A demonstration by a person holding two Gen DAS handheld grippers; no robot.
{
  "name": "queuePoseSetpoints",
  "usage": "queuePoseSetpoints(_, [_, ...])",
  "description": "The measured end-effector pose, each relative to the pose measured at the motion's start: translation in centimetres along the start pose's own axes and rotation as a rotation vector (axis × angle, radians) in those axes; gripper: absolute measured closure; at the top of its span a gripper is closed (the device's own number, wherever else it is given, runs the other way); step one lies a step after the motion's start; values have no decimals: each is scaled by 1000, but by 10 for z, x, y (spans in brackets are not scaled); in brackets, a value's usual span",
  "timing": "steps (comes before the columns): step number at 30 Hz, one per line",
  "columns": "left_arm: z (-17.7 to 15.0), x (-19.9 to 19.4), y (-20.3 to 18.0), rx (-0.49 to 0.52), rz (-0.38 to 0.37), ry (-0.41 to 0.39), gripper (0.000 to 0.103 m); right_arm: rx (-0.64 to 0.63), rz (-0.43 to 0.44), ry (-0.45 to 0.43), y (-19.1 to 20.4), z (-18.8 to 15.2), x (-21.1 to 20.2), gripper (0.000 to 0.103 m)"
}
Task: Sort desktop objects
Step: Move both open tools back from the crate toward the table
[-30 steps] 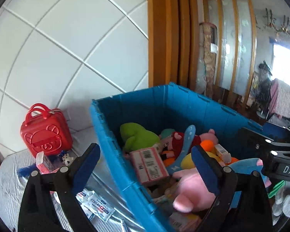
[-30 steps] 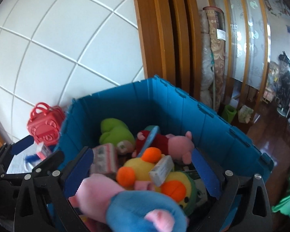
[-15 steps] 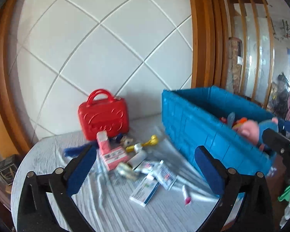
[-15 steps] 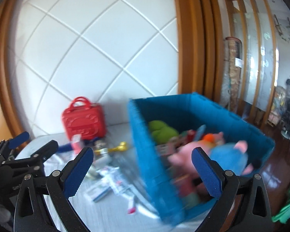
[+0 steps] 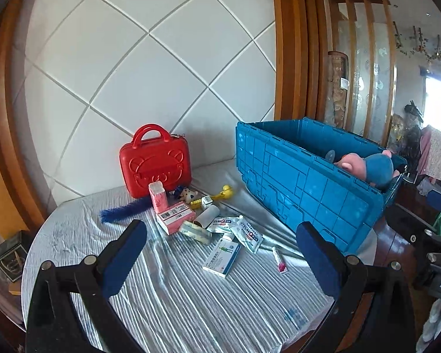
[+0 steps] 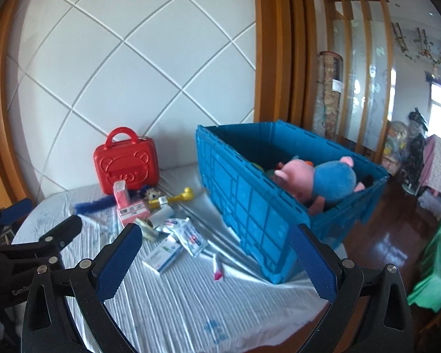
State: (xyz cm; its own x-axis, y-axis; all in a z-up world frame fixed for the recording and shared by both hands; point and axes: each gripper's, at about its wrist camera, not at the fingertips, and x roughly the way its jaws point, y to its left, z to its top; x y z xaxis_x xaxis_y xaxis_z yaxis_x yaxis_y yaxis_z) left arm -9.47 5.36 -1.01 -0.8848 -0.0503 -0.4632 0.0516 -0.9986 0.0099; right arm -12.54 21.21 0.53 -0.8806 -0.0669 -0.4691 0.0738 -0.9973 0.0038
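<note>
Blue ribbed crate [image 5: 305, 182] (plush-filled), both tongs [image 5: 220, 253] [image 6: 214, 261] spread wide, nothing held

We see a red case [image 5: 155, 164] standing by the table's back edge, small boxes and packets [image 5: 220, 256] scattered mid-table, and a blue bin [image 5: 302, 182] of soft toys at the right edge.

Bright daylight, fisheye-warped edges
</note>
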Motion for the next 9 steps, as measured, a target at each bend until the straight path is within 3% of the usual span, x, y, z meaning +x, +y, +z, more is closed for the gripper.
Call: queuePoseSetpoints(9, [0,-17,-12,-12,-41,-28,0,17,-37,-12,-14,-6,-26,0])
